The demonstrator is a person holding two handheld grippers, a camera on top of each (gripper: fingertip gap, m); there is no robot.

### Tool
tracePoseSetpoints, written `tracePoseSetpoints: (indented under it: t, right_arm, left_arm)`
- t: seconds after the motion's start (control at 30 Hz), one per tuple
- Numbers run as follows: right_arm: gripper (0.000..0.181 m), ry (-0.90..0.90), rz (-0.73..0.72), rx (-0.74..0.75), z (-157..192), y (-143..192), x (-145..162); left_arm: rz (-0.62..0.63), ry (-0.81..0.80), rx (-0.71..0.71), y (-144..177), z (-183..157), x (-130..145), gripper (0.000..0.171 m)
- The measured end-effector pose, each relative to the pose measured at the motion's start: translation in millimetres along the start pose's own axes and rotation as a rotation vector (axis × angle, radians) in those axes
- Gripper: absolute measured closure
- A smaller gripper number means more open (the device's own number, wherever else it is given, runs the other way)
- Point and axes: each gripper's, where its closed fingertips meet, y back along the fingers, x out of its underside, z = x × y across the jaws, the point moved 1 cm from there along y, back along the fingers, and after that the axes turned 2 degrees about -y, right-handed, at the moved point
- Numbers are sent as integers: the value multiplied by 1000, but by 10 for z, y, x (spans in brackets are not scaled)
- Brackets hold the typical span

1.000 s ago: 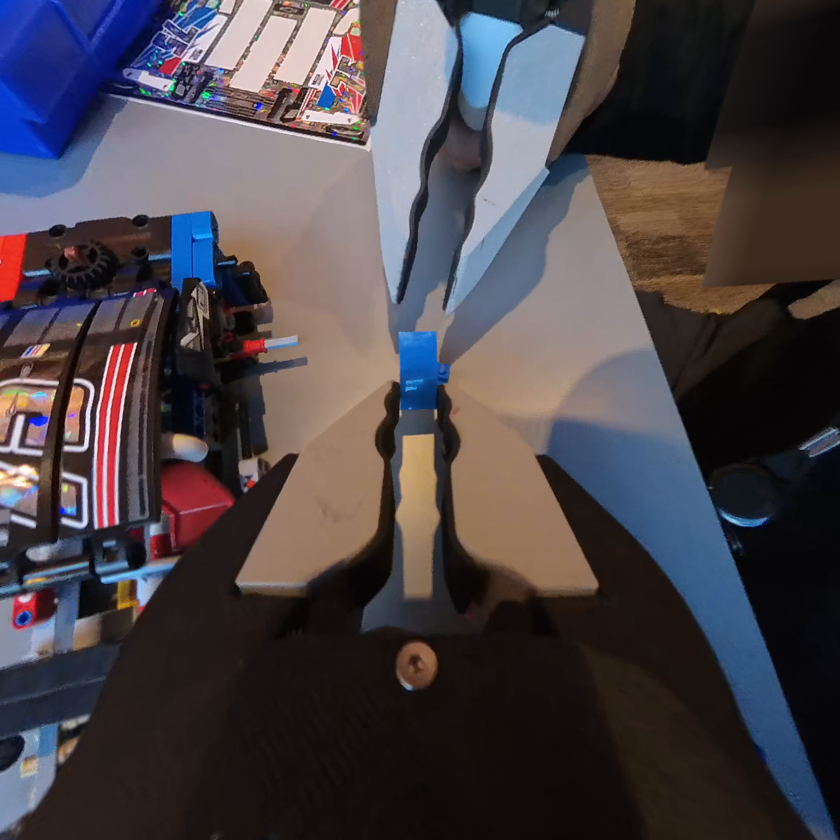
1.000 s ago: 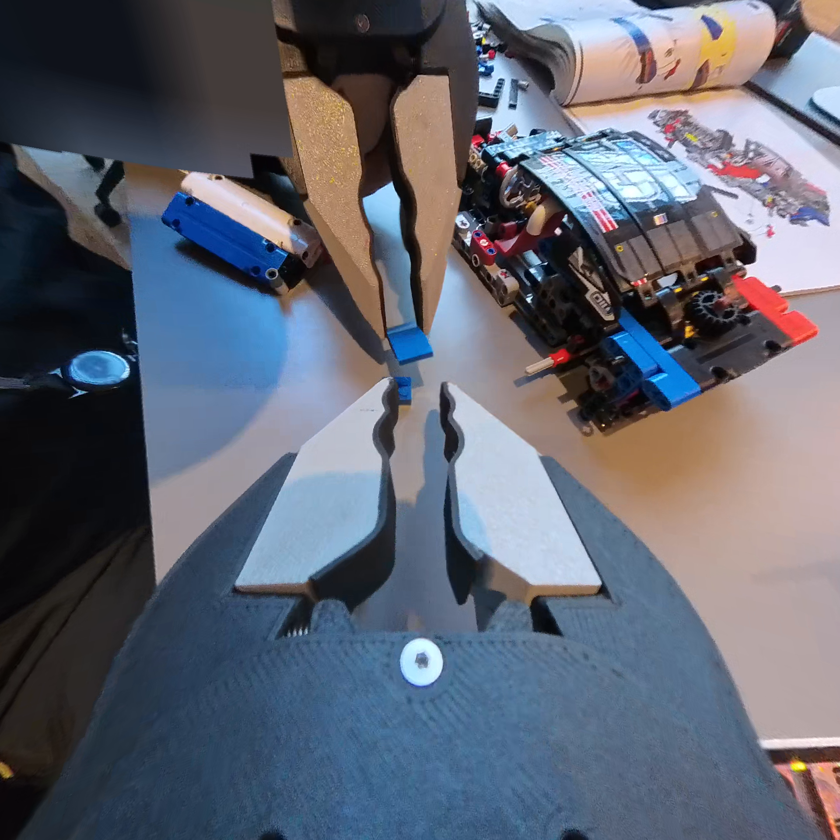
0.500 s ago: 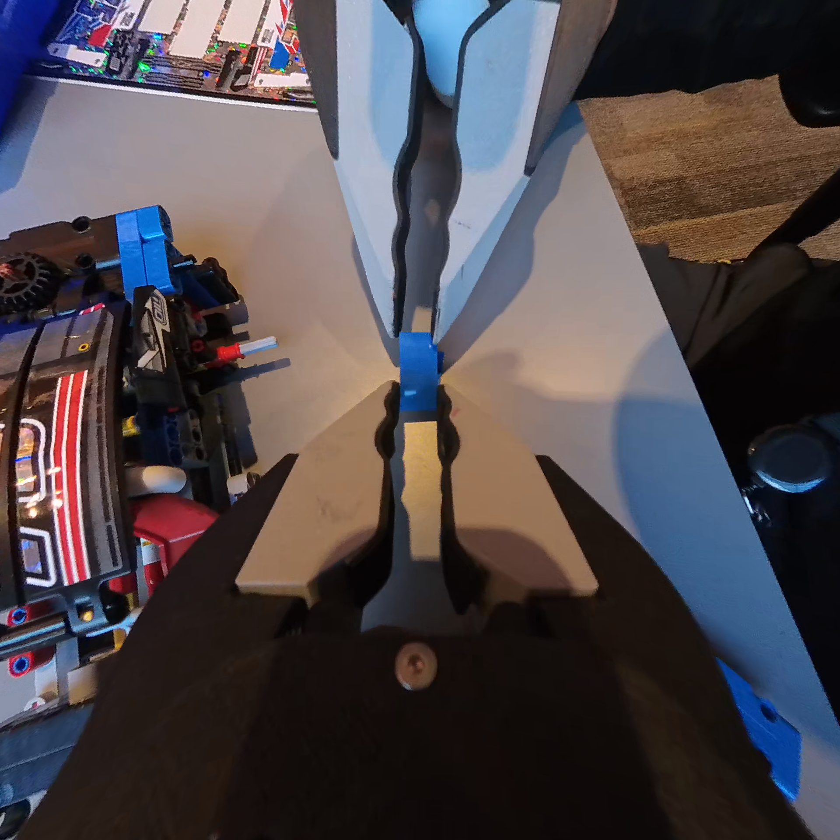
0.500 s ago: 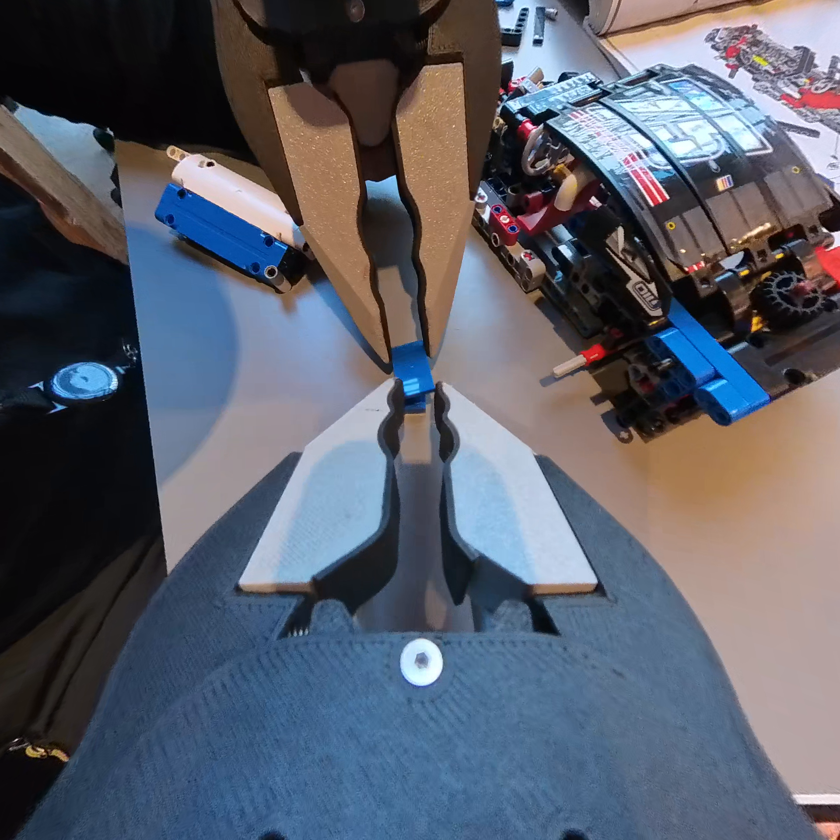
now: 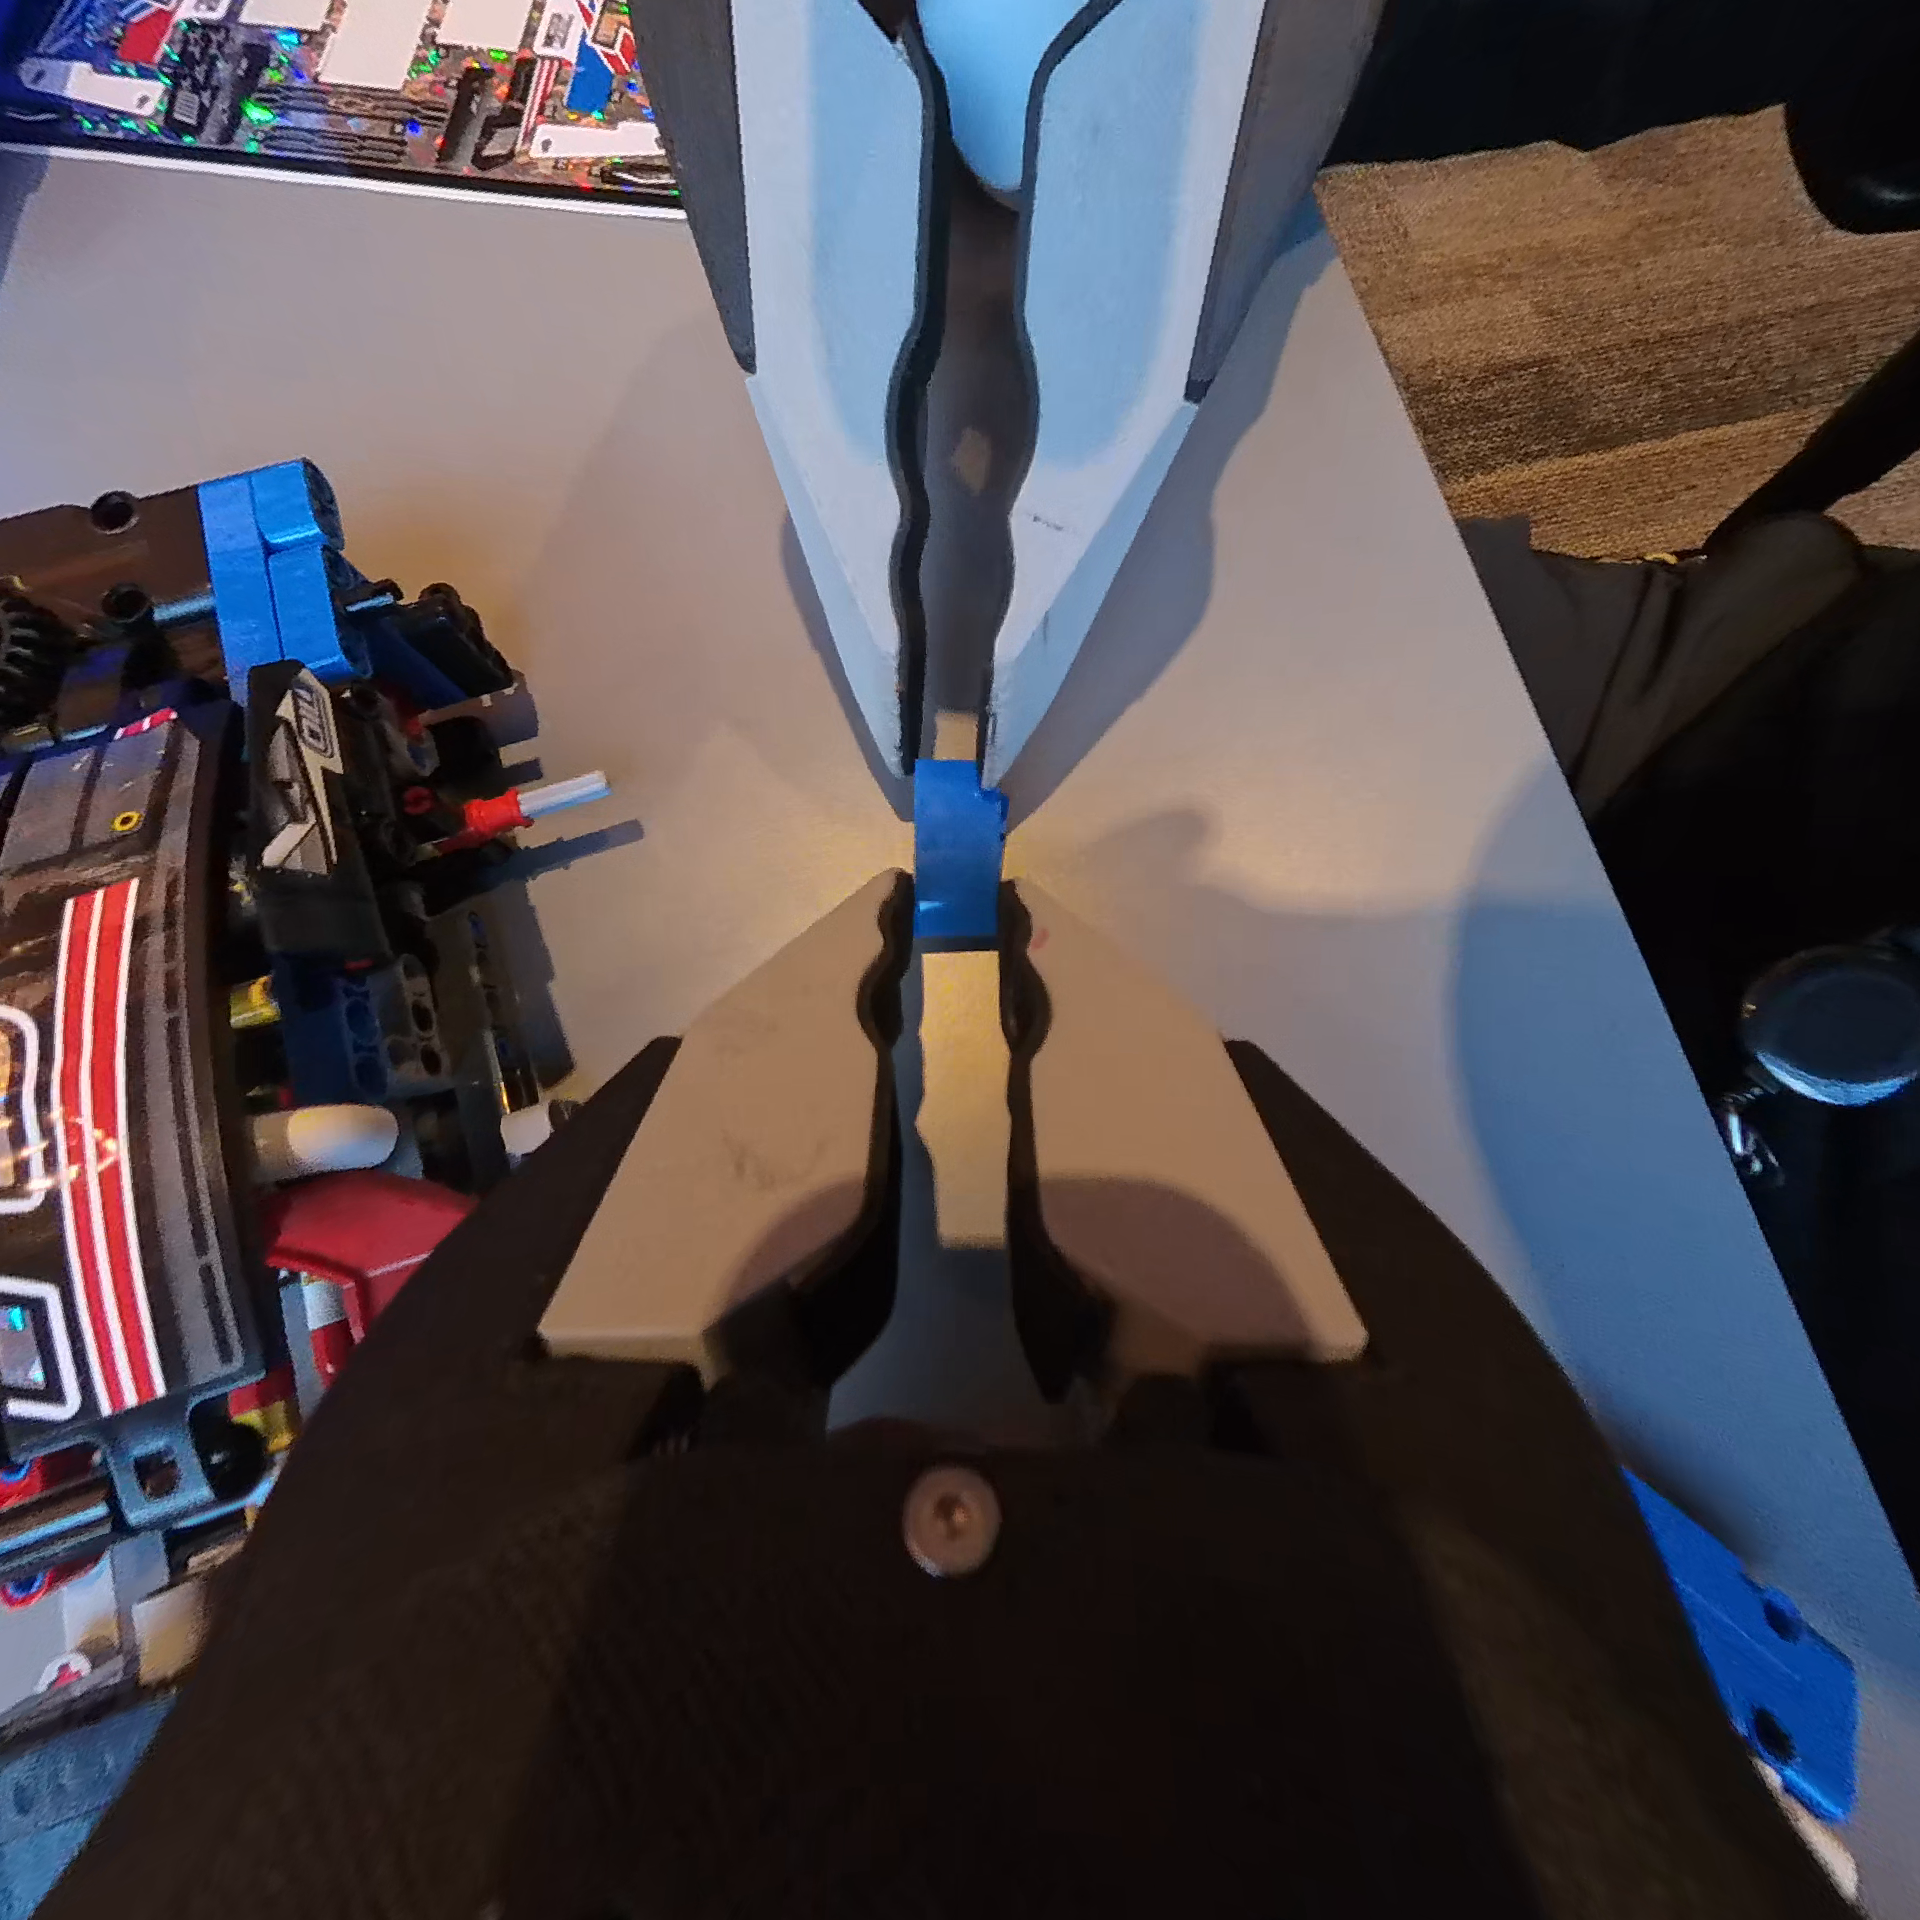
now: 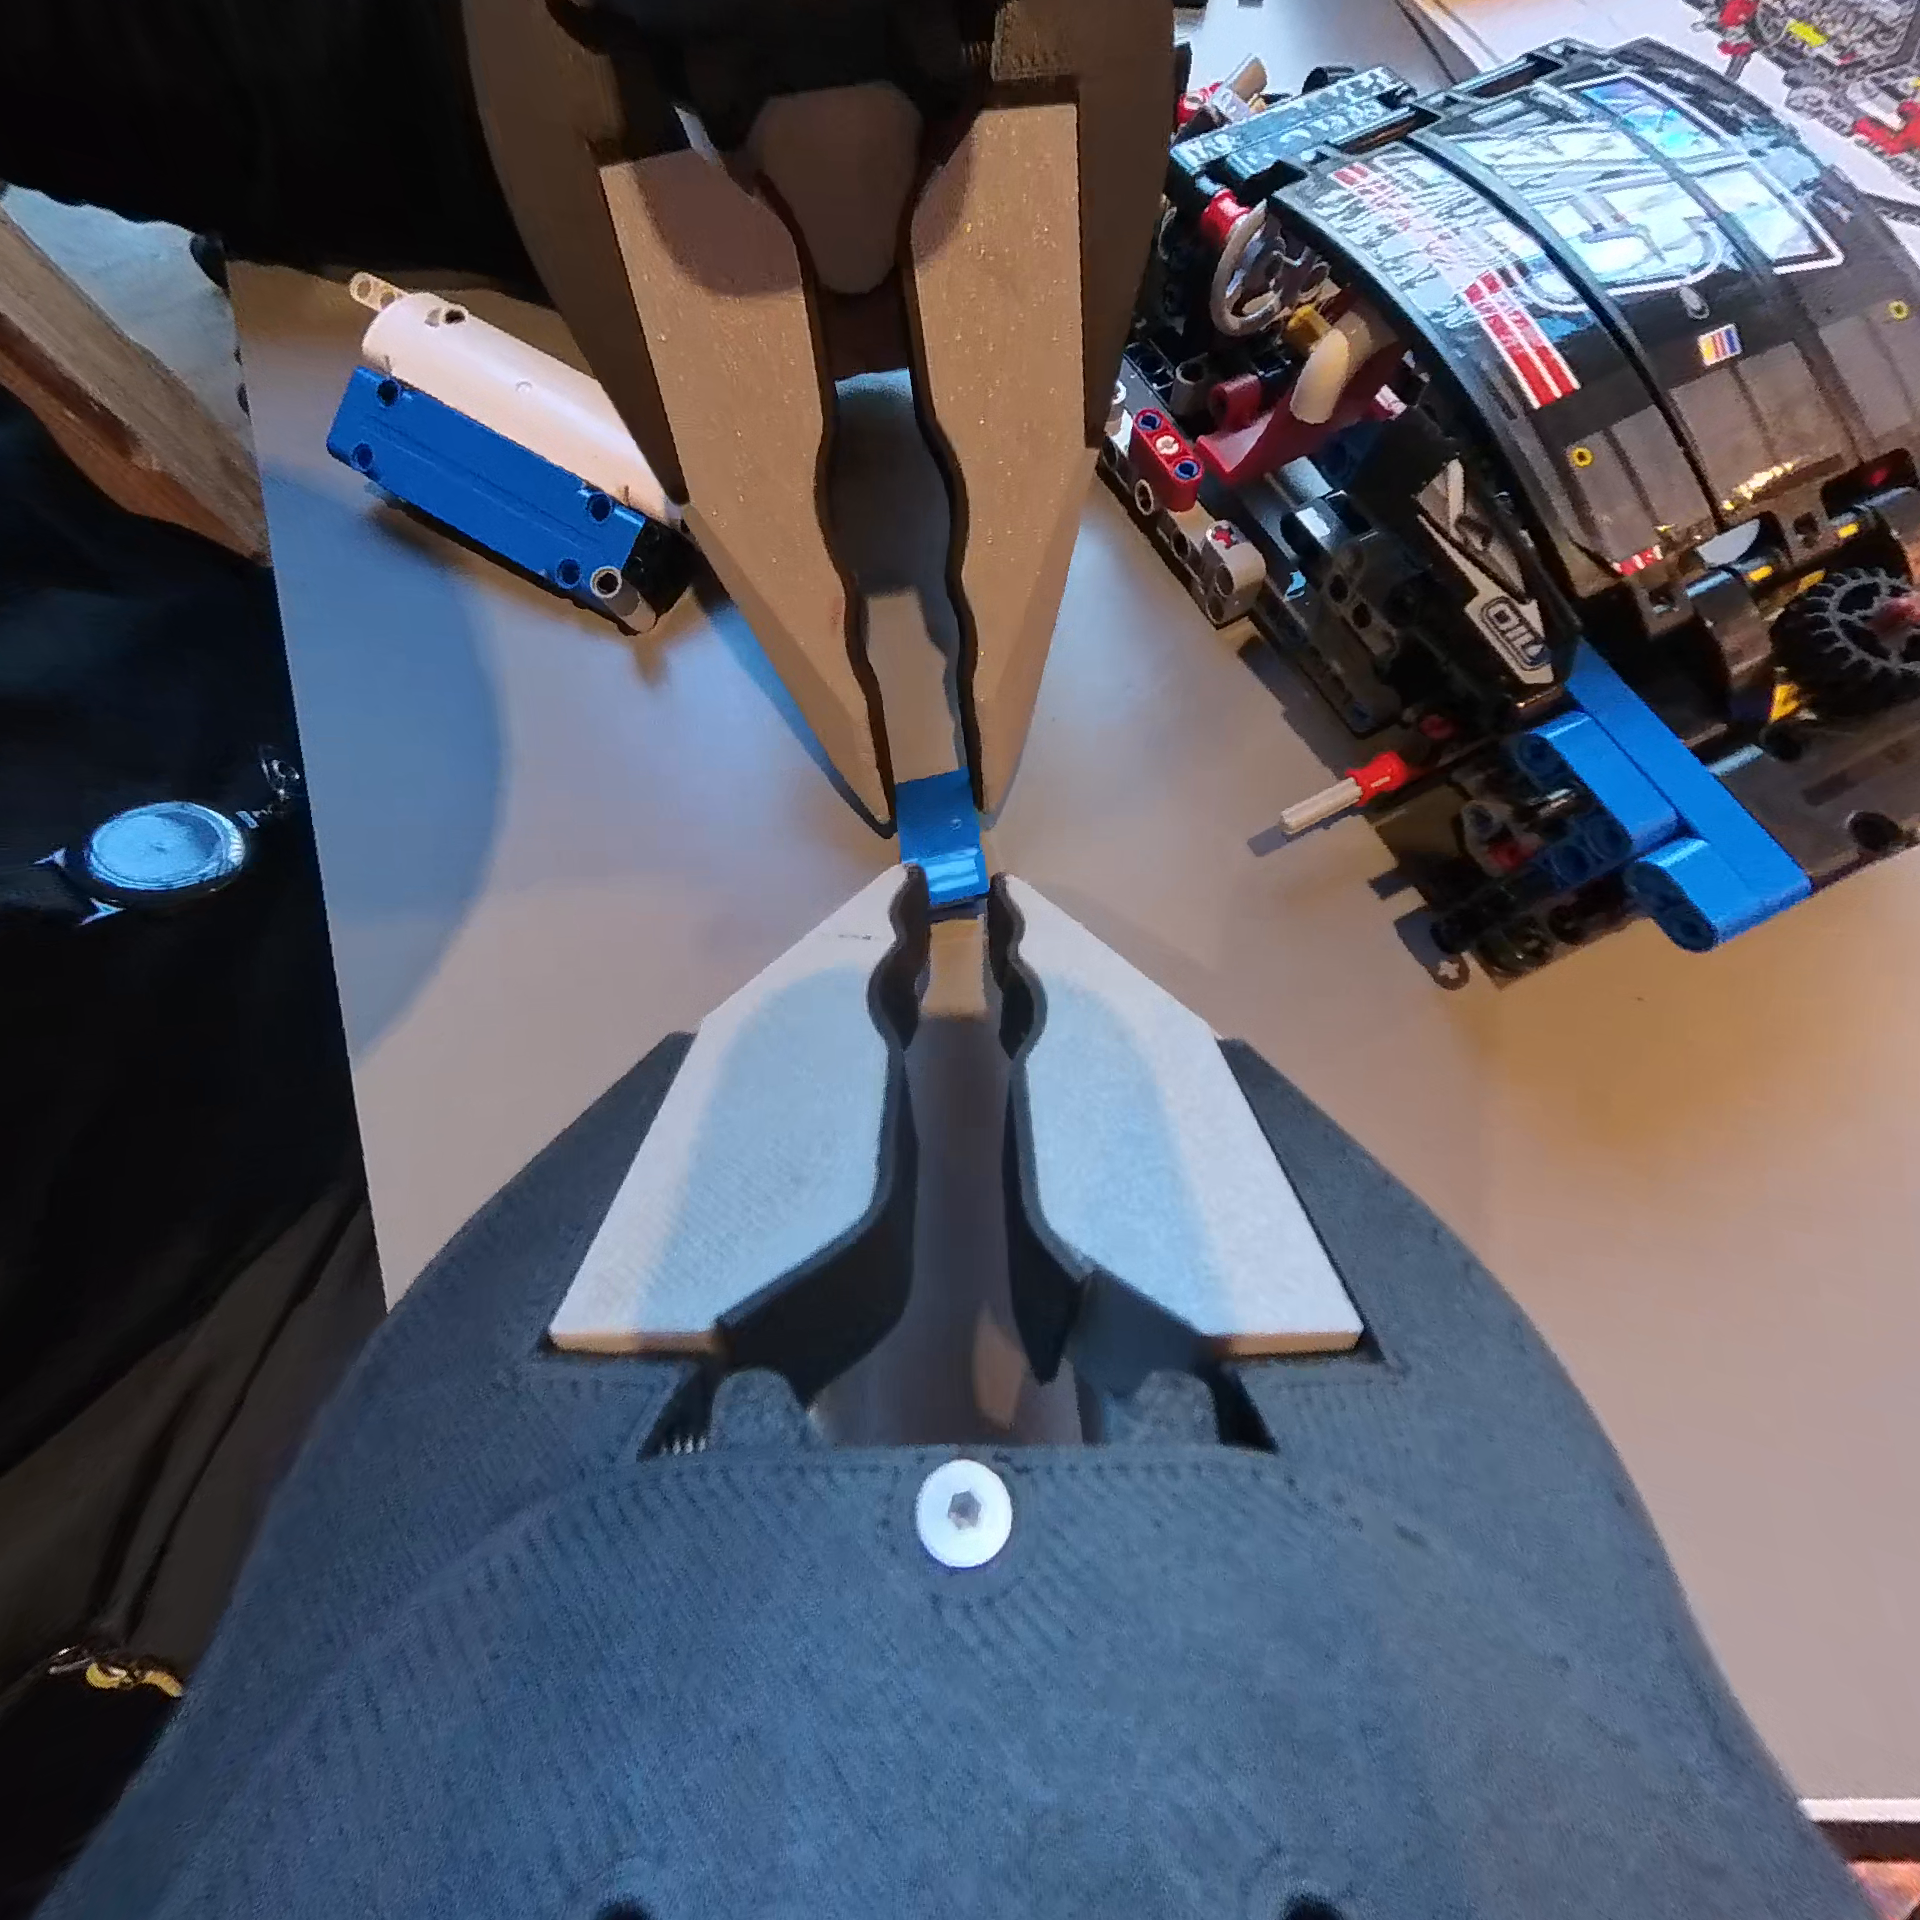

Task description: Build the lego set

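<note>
A small blue lego piece [image 5: 958,852] is held above the grey table between the two grippers, which meet tip to tip. My left gripper [image 5: 956,909] is shut on its near end. My right gripper [image 5: 948,767] comes from the far side, its tips closed on the other end. In the right wrist view the blue piece [image 6: 940,847] sits between my right gripper [image 6: 951,896] below and the left gripper [image 6: 933,805] above. The black, blue and red lego car [image 5: 156,1039] stands to the left; it also shows in the right wrist view [image 6: 1558,416].
A blue-and-white lego sub-assembly [image 6: 499,478] lies near the table edge, partly seen in the left wrist view [image 5: 1745,1662]. A sticker sheet [image 5: 312,83] lies at the back. A printed sheet [image 6: 1829,62] lies beyond the car. A person's wristwatch [image 6: 166,852] is beside the table edge. Both grippers' tips are close together, under 4 cm apart.
The right gripper has moved in towards the left gripper and narrowed onto the far end of the blue piece. Both views have drawn closer together; the left gripper keeps its hold.
</note>
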Motion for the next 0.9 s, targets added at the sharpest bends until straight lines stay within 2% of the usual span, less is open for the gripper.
tracePoseSetpoints:
  t: [0.9]
  right_arm:
    - [178, -6, 20, 15, -12, -32, 6]
  left_arm:
    - [15, 35, 30, -20, 2, 54, 159]
